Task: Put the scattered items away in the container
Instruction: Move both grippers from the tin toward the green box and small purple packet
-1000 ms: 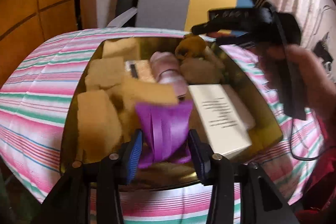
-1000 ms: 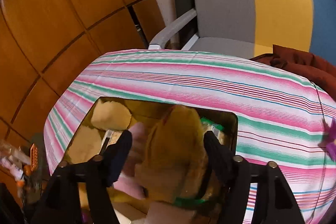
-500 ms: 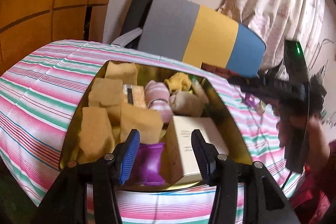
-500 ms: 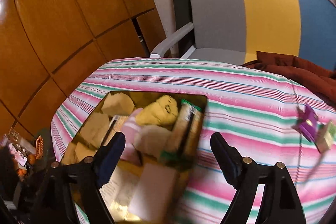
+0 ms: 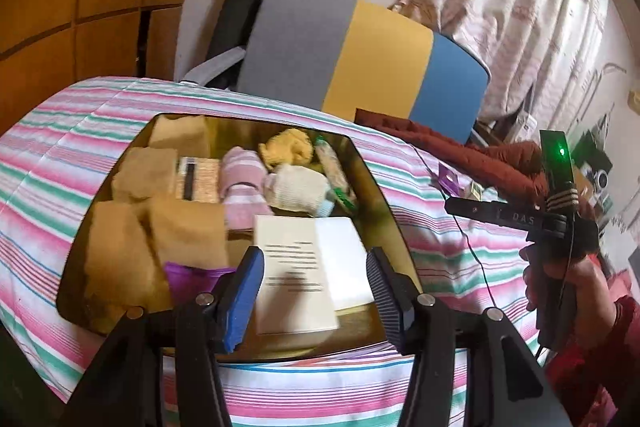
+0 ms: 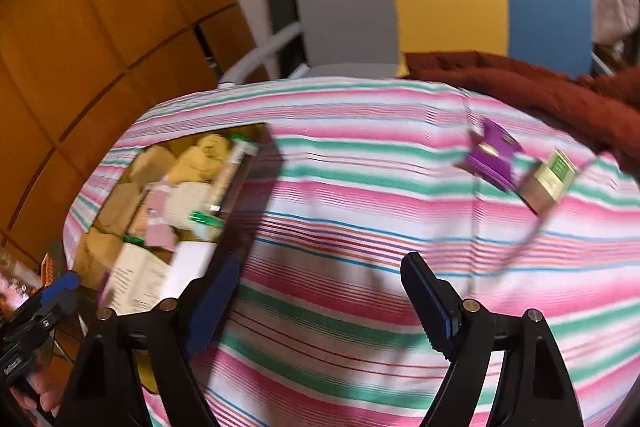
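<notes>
A shiny gold tin (image 5: pixel 372 183) sits on the striped cloth and holds tan sponges (image 5: pixel 120 259), a white booklet (image 5: pixel 296 279), rolled socks (image 5: pixel 244 179), a yellow plush (image 5: pixel 286 147) and a purple item (image 5: pixel 192 273). My left gripper (image 5: pixel 314 291) is open and empty over the tin's near edge. My right gripper (image 6: pixel 320 303) is open and empty above the cloth, right of the tin (image 6: pixel 240 195). A purple box (image 6: pixel 494 157) and a green-and-cream box (image 6: pixel 550 181) lie on the cloth ahead of it, to the right.
A grey, yellow and blue chair (image 5: pixel 360 59) stands behind the table. A dark red cloth (image 6: pixel 540 87) lies at the table's far right edge. A thin cable (image 5: pixel 468 247) runs across the striped cloth. Wood panelling (image 6: pixel 100 27) is on the left.
The left gripper let go of the purple item into the tin and pulled back. The right gripper let go of the yellow plush and swung right, away from the tin toward the two small boxes.
</notes>
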A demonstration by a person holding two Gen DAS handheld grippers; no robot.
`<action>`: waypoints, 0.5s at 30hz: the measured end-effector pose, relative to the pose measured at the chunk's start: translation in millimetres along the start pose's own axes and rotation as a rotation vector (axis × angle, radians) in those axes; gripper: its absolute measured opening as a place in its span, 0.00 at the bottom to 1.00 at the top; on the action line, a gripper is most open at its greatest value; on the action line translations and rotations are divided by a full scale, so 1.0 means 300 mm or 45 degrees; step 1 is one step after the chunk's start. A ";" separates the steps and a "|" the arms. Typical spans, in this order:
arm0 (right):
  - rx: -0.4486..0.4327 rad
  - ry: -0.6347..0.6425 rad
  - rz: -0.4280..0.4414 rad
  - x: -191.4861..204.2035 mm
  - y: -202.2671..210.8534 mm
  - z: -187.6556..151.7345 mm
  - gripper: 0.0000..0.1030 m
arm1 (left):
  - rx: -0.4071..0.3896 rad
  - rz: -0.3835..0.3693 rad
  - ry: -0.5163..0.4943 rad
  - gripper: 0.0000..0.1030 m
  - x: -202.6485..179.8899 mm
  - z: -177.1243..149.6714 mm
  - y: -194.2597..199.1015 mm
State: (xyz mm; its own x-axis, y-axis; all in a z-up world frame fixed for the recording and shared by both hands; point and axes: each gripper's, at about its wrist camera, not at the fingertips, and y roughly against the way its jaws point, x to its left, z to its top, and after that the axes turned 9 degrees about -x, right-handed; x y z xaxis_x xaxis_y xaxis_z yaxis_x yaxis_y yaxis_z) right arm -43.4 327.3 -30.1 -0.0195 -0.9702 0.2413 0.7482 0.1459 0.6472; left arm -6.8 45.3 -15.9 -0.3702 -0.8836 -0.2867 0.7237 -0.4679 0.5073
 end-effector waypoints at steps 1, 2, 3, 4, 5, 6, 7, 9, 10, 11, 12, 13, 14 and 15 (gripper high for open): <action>0.003 -0.029 -0.021 -0.040 0.006 -0.004 0.81 | 0.004 -0.009 -0.005 0.52 -0.017 0.000 -0.005; 0.003 -0.052 -0.039 -0.071 0.011 -0.007 0.81 | 0.005 -0.020 -0.007 0.52 -0.034 -0.001 -0.009; 0.003 -0.074 -0.056 -0.102 0.018 -0.010 0.81 | 0.008 -0.028 -0.010 0.53 -0.048 -0.002 -0.012; 0.000 -0.095 -0.076 -0.135 0.024 -0.012 0.81 | 0.014 -0.036 -0.017 0.53 -0.067 -0.002 -0.019; -0.003 -0.115 -0.101 -0.170 0.030 -0.012 0.81 | 0.020 -0.043 -0.026 0.53 -0.082 -0.004 -0.024; -0.006 -0.131 -0.124 -0.198 0.034 -0.011 0.81 | 0.026 -0.049 -0.039 0.53 -0.103 -0.006 -0.031; -0.011 -0.153 -0.162 -0.242 0.040 -0.008 0.81 | 0.033 -0.056 -0.050 0.53 -0.121 -0.008 -0.038; -0.019 -0.201 -0.225 -0.317 0.046 0.004 0.79 | 0.049 -0.075 -0.073 0.53 -0.156 -0.015 -0.053; -0.026 -0.235 -0.251 -0.355 0.047 0.013 0.78 | 0.056 -0.082 -0.081 0.53 -0.170 -0.018 -0.060; -0.033 -0.270 -0.275 -0.394 0.045 0.023 0.76 | 0.067 -0.091 -0.089 0.53 -0.188 -0.023 -0.070; -0.039 -0.301 -0.293 -0.427 0.043 0.033 0.75 | 0.076 -0.099 -0.094 0.53 -0.200 -0.027 -0.074; -0.048 -0.336 -0.315 -0.468 0.036 0.048 0.73 | 0.088 -0.109 -0.101 0.53 -0.215 -0.031 -0.082; -0.059 -0.360 -0.330 -0.498 0.030 0.062 0.72 | 0.098 -0.115 -0.107 0.53 -0.230 -0.036 -0.088; -0.068 -0.377 -0.338 -0.520 0.024 0.073 0.72 | 0.105 -0.119 -0.112 0.53 -0.238 -0.040 -0.091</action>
State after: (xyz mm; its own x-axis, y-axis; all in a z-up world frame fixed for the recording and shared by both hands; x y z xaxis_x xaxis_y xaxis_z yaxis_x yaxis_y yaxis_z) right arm -49.6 484.0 -47.3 -0.4015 -0.8740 0.2736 0.7248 -0.1205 0.6784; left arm 6.8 121.5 -19.0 -0.4862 -0.8326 -0.2655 0.6347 -0.5453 0.5475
